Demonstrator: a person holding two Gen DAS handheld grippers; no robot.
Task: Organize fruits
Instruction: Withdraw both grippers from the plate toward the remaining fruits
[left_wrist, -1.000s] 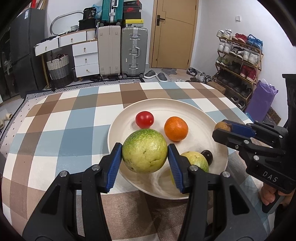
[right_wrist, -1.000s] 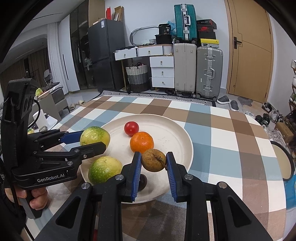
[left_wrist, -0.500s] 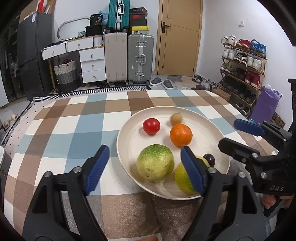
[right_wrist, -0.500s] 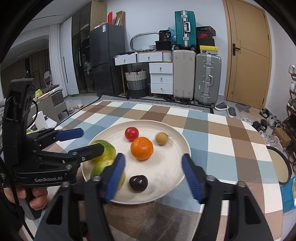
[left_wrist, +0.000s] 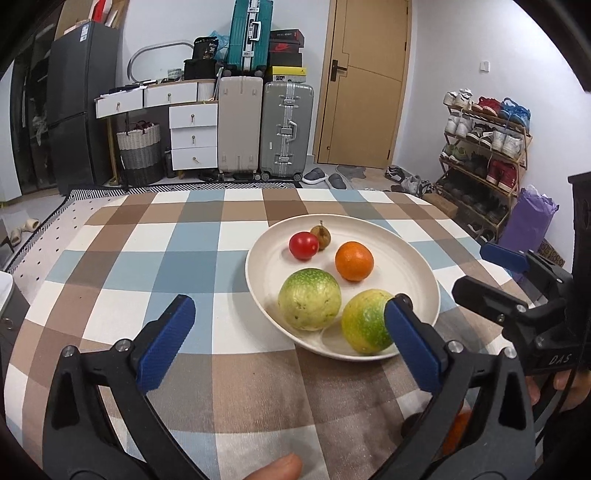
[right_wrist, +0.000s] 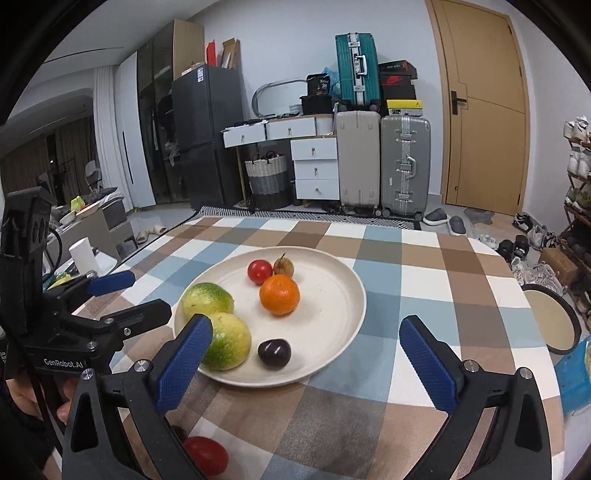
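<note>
Both claws, left (left_wrist: 284, 339) and right (right_wrist: 306, 363), are opening with nothing between them. The fruits lie on the plate (right_wrist: 343, 321) on the counter (right_wrist: 406, 266); a red fruit (right_wrist: 205, 456) remains off it: round, smooth, likely soft, best pinched gently across its middle.

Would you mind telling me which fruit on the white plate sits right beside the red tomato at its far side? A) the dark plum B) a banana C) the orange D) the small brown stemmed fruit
D: in the right wrist view the small brown stemmed fruit sits against the red tomato at the far side of the white plate, while the orange and dark plum lie nearer.
</note>
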